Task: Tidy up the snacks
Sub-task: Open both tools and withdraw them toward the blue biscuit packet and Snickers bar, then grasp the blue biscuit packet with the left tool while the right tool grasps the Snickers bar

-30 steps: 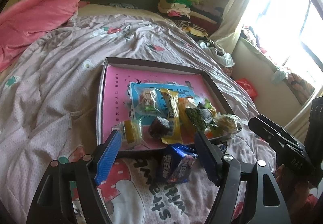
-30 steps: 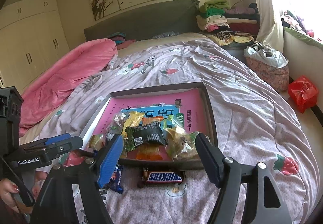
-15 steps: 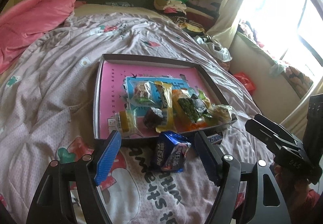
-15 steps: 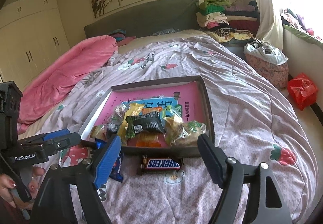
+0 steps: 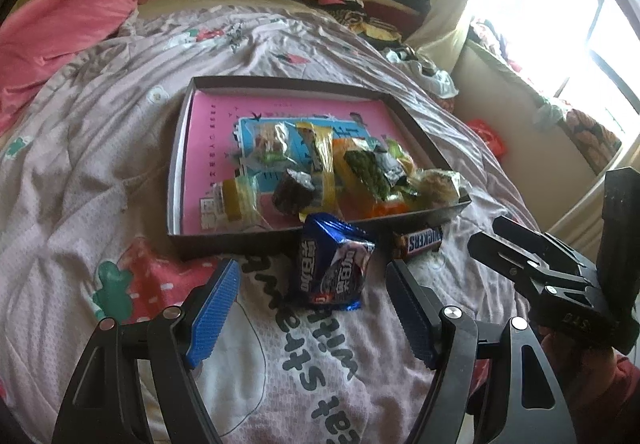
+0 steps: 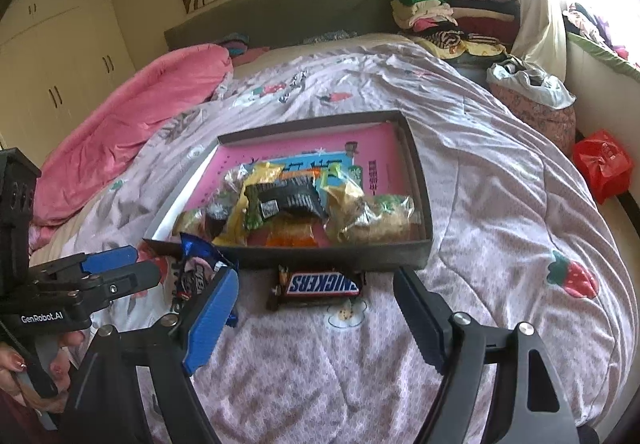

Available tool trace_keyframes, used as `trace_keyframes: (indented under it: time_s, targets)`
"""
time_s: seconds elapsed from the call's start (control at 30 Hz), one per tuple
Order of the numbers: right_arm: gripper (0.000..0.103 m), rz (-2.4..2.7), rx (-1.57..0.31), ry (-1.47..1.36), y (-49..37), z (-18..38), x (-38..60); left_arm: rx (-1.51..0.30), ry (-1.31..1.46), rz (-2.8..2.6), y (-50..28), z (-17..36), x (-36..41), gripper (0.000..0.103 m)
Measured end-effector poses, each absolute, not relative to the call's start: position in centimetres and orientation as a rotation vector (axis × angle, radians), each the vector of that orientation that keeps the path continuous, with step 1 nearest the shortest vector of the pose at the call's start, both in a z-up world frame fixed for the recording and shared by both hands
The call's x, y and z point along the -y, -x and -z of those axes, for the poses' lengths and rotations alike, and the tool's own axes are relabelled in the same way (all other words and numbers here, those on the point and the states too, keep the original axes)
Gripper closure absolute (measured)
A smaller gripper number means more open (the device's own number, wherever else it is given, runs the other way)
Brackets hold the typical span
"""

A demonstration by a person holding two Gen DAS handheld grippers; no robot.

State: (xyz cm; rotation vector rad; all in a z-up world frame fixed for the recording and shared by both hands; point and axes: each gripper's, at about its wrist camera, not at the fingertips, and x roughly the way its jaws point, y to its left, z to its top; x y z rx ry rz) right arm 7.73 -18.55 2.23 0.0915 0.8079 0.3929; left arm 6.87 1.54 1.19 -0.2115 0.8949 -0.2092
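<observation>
A shallow dark box (image 5: 280,240) with a pink floor lies on the bed and holds several wrapped snacks (image 5: 320,171). It also shows in the right wrist view (image 6: 420,171). A blue snack packet (image 5: 334,270) lies on the quilt just in front of the box, between my left gripper's (image 5: 312,308) open jaws. A Snickers bar (image 6: 322,284) lies in front of the box, just ahead of my open, empty right gripper (image 6: 316,312). The bar also shows in the left wrist view (image 5: 420,242). The blue packet shows at the left of the right wrist view (image 6: 196,268).
The quilt (image 6: 500,203) has strawberry prints and folds. A pink duvet (image 6: 132,123) lies at the far left. Folded clothes (image 6: 432,3) are stacked by the headboard. A bag (image 6: 536,99) and a red bag (image 6: 604,163) sit beside the bed on the right.
Both grippers have moved down and forward toward the snacks in front of the box. The blue packet now lies between the left jaws and the Snickers bar sits closer to the right jaws.
</observation>
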Motion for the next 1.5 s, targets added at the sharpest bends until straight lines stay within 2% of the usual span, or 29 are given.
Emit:
trace_keyframes:
  time_s: [0.7, 1.1, 1.37, 1.5]
  targets:
    - [0.023, -0.388, -0.935, -0.048, -10.4, 3.0, 17.0, -0.978, 0.161, 0.218, -8.2, 2.6, 0.2, 0.026]
    - [0.023, -0.411, -0.923, -0.03, -11.9, 4.2, 15.5, -0.982, 0.153, 0.211, -9.2, 3.6, 0.1, 0.027]
    - [0.043, -0.445, -0.906, -0.026, -11.7, 4.3, 15.4, -0.976, 0.143, 0.211, -9.8, 3.8, 0.7, 0.026]
    - [0.046, -0.449, -0.897, -0.027, -11.5, 4.0, 15.5, -0.97, 0.137, 0.206, -10.1, 4.0, 1.2, 0.026]
